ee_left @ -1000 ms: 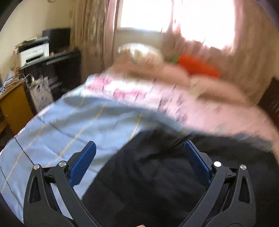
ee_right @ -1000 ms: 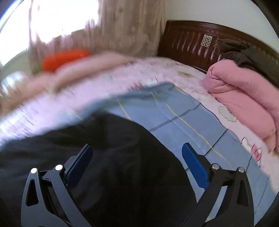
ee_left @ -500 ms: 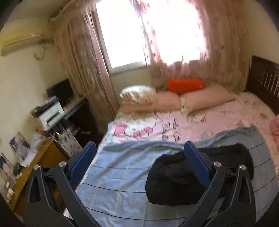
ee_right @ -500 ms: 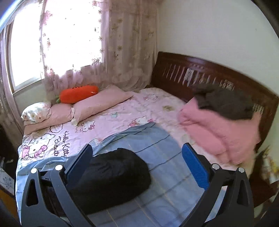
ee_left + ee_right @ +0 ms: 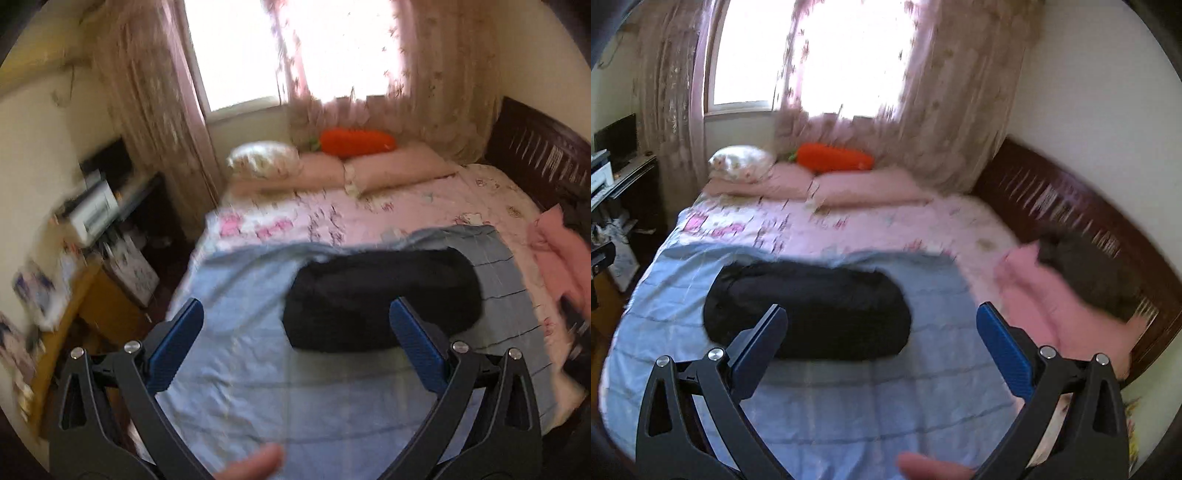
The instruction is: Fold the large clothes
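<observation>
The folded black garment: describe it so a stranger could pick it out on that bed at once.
Start at the bed's dark wooden headboard and come across to the light blue striped sheet spread over the pink bedding. The black garment lies in the middle of that sheet as a compact, rounded bundle. It is the only black thing on the blue; the other dark clothing sits on the pink quilt by the headboard.

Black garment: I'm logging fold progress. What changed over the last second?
Both grippers, left and right, pulled up and back from the black garment, jaws open throughout, gripping nothing. The garment stayed a folded bundle on the blue sheet.
</observation>
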